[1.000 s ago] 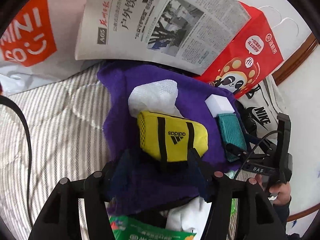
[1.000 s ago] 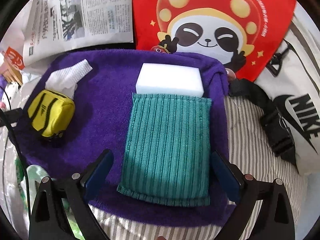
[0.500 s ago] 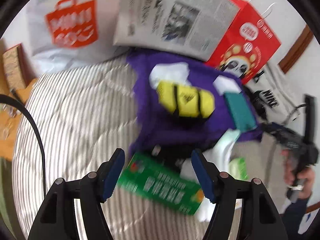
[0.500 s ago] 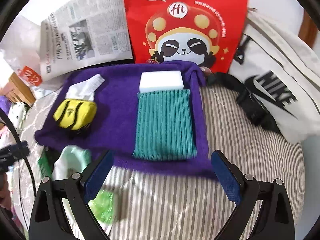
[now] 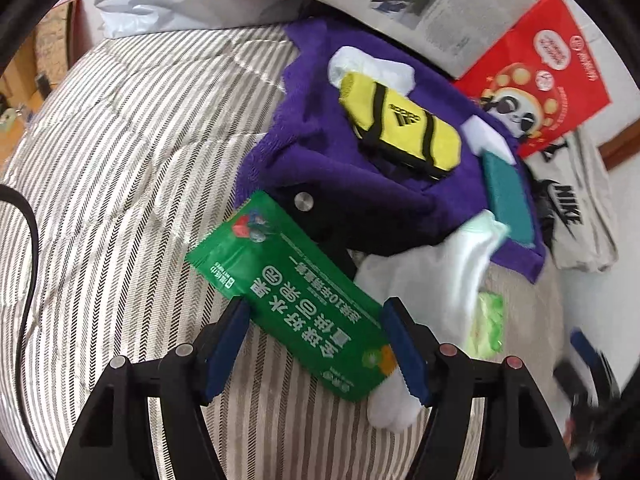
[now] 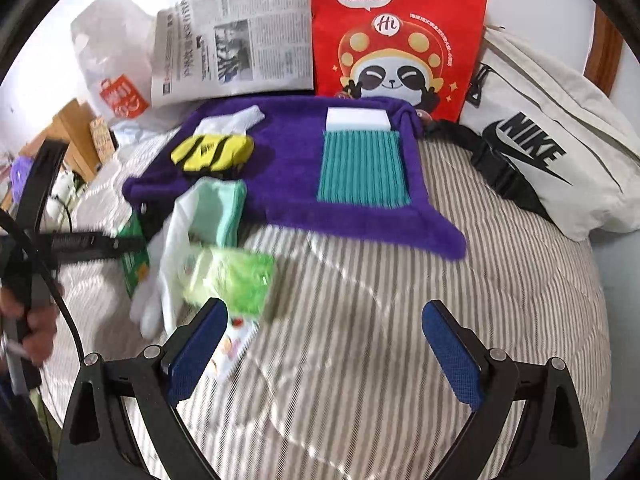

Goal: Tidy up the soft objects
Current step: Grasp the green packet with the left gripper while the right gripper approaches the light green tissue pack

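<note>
Placed on purple towel (image 6: 288, 184) at the bed's far edge: yellow pouch (image 6: 212, 152), white sponge (image 6: 357, 119), teal cloth (image 6: 362, 170).
Outstanding, near towel's near-left corner: green wipes pack (image 5: 296, 300), white gloves (image 5: 436, 276).
Left gripper (image 5: 316, 344): jaws opening, straddling wipes pack.
Right gripper (image 6: 324, 352): jaws wide, empty.

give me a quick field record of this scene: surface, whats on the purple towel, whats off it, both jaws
surface: striped bedding
on purple towel: yellow pouch, white sponge, teal ribbed cloth
off towel: green wipes pack, white glove, light green packet
left gripper: jaws opening, wipes pack between them, pads not pressing on it
right gripper: jaws open over bare bedding, nothing between them
backdrop: newspaper, red panda bag
</note>
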